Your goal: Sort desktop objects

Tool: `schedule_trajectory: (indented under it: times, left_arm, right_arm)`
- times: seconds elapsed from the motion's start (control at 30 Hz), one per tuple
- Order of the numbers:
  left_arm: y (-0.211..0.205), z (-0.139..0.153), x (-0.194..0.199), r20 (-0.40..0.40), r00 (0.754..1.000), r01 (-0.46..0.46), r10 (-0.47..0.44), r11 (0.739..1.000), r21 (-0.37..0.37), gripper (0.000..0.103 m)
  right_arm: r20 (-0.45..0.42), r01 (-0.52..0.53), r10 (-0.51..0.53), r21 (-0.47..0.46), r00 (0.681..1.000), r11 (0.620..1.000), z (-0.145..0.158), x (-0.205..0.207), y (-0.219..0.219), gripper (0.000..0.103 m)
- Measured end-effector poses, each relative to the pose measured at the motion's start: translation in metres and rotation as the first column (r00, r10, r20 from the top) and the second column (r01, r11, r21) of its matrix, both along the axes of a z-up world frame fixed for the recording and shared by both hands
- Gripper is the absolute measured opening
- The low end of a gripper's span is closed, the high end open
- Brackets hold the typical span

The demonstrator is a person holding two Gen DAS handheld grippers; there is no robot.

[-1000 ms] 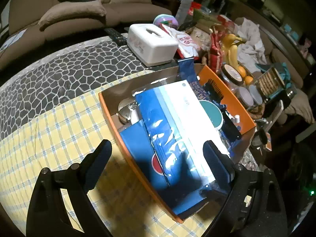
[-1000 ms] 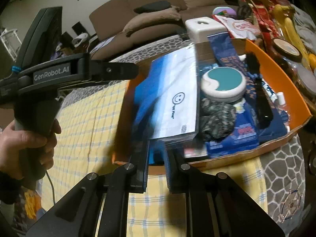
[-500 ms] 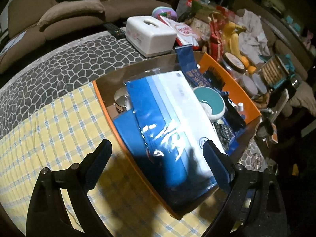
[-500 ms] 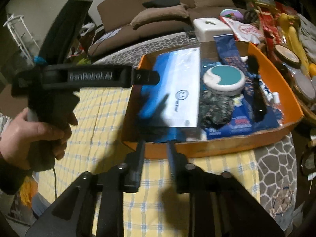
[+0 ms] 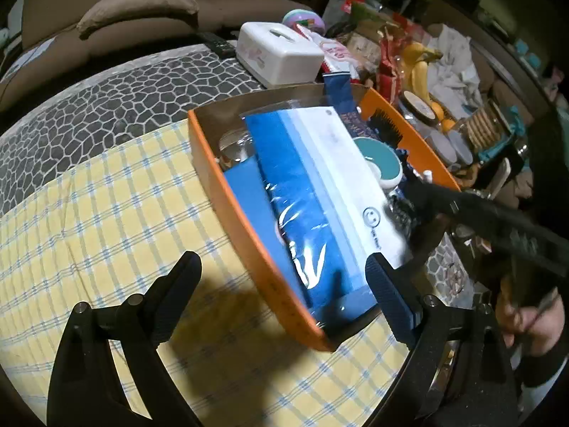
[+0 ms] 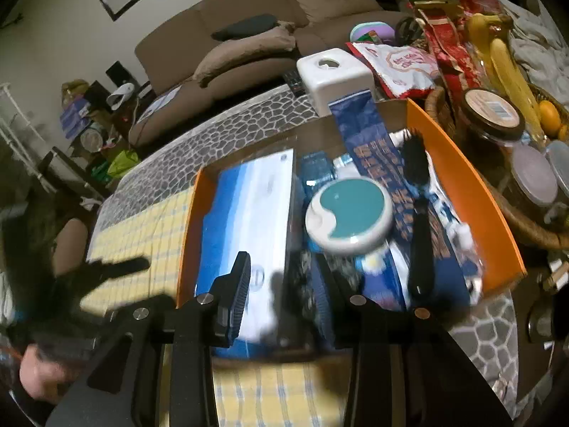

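An orange tray (image 5: 242, 235) on the yellow checked cloth (image 5: 106, 213) holds a blue and white plastic-wrapped packet (image 5: 320, 185), a teal and white round case (image 6: 348, 213), a black brush (image 6: 419, 213) and a blue printed ribbon (image 6: 366, 135). My left gripper (image 5: 282, 274) is wide open and empty, hanging over the tray's near corner. The jaws of my right gripper (image 6: 281, 277) are opening above the near end of the packet (image 6: 256, 206), with nothing pressed between its pads. The right tool's black arm (image 5: 498, 220) enters the left wrist view from the right.
A white tissue box (image 5: 281, 53) stands just behind the tray. Snack bags, bananas (image 5: 419, 67), jars (image 6: 492, 114) and a wicker basket (image 6: 533, 227) crowd the right side. A brown sofa (image 6: 249, 35) lies behind the table; the table edge is close on the right.
The right gripper, earlier shut at the packet's near edge, has parted its jaws, let go and drawn back and up. The packet now lies flat in the tray. The left gripper shifted slightly.
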State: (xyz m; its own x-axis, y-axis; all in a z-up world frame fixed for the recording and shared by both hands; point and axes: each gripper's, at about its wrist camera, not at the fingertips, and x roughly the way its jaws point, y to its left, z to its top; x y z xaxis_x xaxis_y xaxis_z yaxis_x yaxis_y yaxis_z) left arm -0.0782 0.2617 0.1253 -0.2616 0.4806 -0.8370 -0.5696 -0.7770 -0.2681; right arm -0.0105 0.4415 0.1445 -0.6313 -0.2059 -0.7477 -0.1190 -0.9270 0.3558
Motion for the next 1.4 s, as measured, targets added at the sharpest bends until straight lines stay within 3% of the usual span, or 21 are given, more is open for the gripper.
schedule_trajectory:
  times: [0.37, 0.67, 0.83, 0.93, 1.1, 1.4]
  left_arm:
    - [-0.019, -0.014, 0.0, 0.052, 0.999, -0.01, 0.006, 0.998, 0.064, 0.093]
    - [-0.031, -0.024, 0.002, 0.078, 0.997, -0.032, 0.025, 0.996, 0.083, 0.093]
    - [-0.043, -0.018, 0.006, 0.069, 0.997, -0.046, 0.041, 0.996, 0.079, 0.093]
    - [-0.052, -0.013, 0.009, 0.057, 0.997, -0.06, 0.056, 0.995, 0.079, 0.099]
    - [-0.073, -0.003, 0.018, 0.031, 0.995, -0.092, 0.09, 0.993, 0.069, 0.103]
    - [-0.124, 0.012, 0.046, 0.006, 0.985, -0.17, 0.17, 0.983, 0.072, 0.103]
  right_arm:
    - [0.053, 0.005, -0.007, 0.029, 0.999, 1.0, -0.015, -0.057, -0.007, 0.037]
    - [0.074, -0.069, 0.064, 0.073, 0.995, 0.995, -0.017, -0.074, -0.043, 0.037]
    - [0.087, -0.051, 0.043, 0.091, 0.995, 0.995, -0.018, -0.069, -0.042, 0.039]
    - [0.072, -0.018, 0.012, 0.078, 0.997, 0.997, -0.01, -0.059, -0.032, 0.051]
    - [0.041, -0.009, 0.006, 0.077, 0.999, 0.997, 0.007, -0.034, -0.03, 0.052]
    - [0.002, -0.027, 0.027, 0.084, 1.0, 0.996, 0.023, 0.012, -0.054, 0.069]
